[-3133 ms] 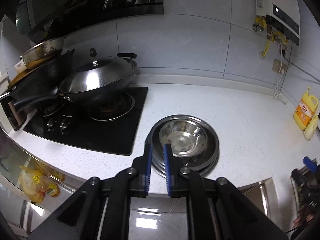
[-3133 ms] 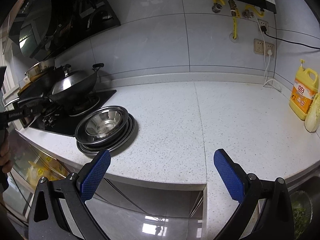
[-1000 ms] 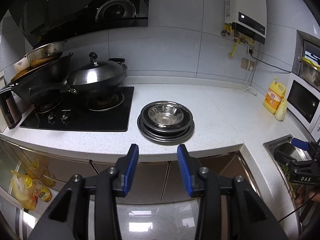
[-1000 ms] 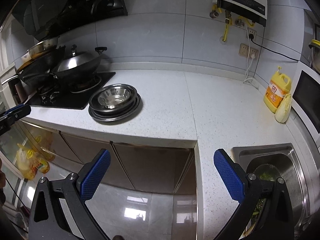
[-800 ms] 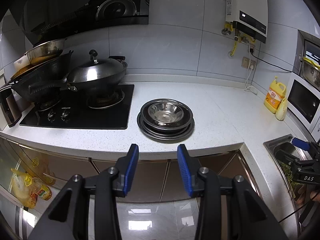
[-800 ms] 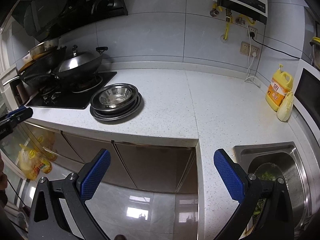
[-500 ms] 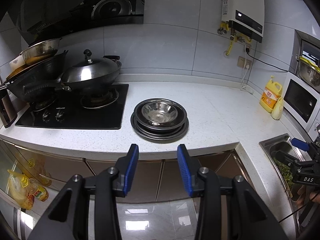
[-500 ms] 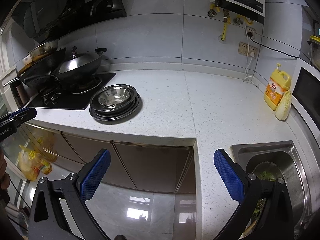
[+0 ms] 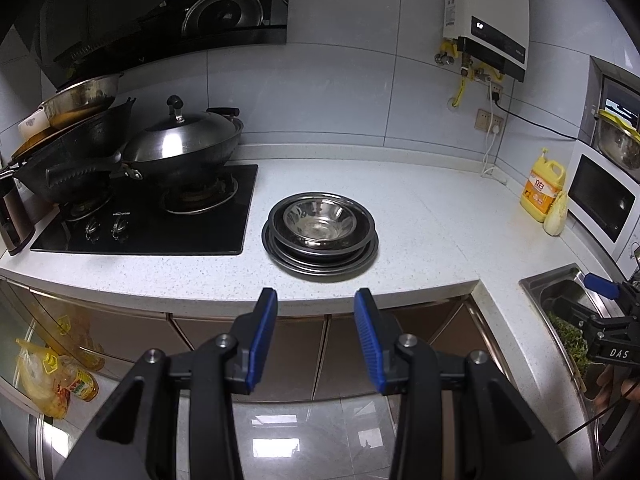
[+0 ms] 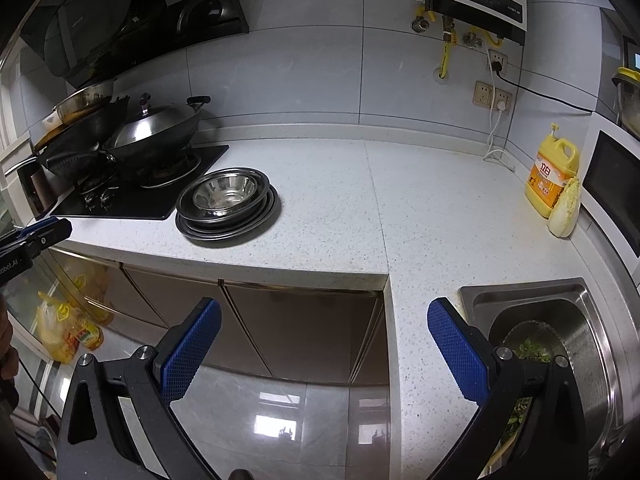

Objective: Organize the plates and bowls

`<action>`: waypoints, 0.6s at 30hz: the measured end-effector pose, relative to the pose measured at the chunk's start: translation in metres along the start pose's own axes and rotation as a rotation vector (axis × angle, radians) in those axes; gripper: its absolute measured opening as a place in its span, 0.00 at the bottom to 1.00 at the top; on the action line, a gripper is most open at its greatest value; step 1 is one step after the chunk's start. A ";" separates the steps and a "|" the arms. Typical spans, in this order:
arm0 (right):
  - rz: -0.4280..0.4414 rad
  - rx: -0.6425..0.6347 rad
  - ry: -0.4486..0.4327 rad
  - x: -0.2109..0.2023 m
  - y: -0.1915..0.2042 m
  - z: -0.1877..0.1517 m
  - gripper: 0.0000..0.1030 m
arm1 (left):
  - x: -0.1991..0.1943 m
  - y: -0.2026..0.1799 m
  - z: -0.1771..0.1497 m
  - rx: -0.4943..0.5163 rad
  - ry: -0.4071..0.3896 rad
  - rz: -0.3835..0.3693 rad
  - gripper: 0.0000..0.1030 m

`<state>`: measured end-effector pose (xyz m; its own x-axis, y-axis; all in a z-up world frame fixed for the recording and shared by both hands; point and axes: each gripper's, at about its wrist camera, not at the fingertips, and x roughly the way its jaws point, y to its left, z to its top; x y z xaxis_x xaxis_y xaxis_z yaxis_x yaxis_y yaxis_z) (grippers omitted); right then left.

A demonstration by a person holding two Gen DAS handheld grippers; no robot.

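Neatly nested, a steel bowl sits inside the stack of plates on the white counter, just right of the stove, suggesting the sorting is done. Both tools hang off the near edge, well apart from the stack: the left gripper partly open, the right gripper spread wide, each empty.

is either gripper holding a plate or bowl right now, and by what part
Nothing is held. The left gripper and right gripper are both open and empty, short of the counter edge. The steel bowl sits in the stack of plates on the countertop.
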<state>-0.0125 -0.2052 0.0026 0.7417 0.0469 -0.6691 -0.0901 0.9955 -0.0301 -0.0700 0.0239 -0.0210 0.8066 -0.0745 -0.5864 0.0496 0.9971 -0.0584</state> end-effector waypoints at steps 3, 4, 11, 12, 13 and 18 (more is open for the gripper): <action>-0.002 0.004 0.001 0.000 -0.002 0.000 0.99 | 0.001 -0.001 -0.001 0.005 0.005 0.001 0.37; -0.003 0.004 0.001 0.000 -0.002 0.001 0.99 | 0.002 -0.001 -0.001 0.004 0.006 0.001 0.37; 0.005 -0.004 0.004 0.003 -0.002 0.004 0.99 | 0.003 -0.001 -0.002 -0.002 0.005 -0.001 0.37; 0.006 -0.009 0.004 0.003 -0.002 0.005 0.99 | 0.003 0.000 -0.002 -0.004 0.004 -0.001 0.37; 0.008 -0.011 0.005 0.004 -0.002 0.006 0.99 | 0.004 -0.001 -0.001 -0.006 0.004 -0.003 0.37; -0.010 0.006 0.011 0.007 -0.006 0.008 0.99 | 0.014 -0.006 0.005 0.039 0.003 -0.033 0.37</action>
<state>-0.0008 -0.2106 0.0040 0.7354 0.0364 -0.6766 -0.0789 0.9964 -0.0321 -0.0565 0.0169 -0.0247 0.8027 -0.1072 -0.5867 0.0989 0.9940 -0.0463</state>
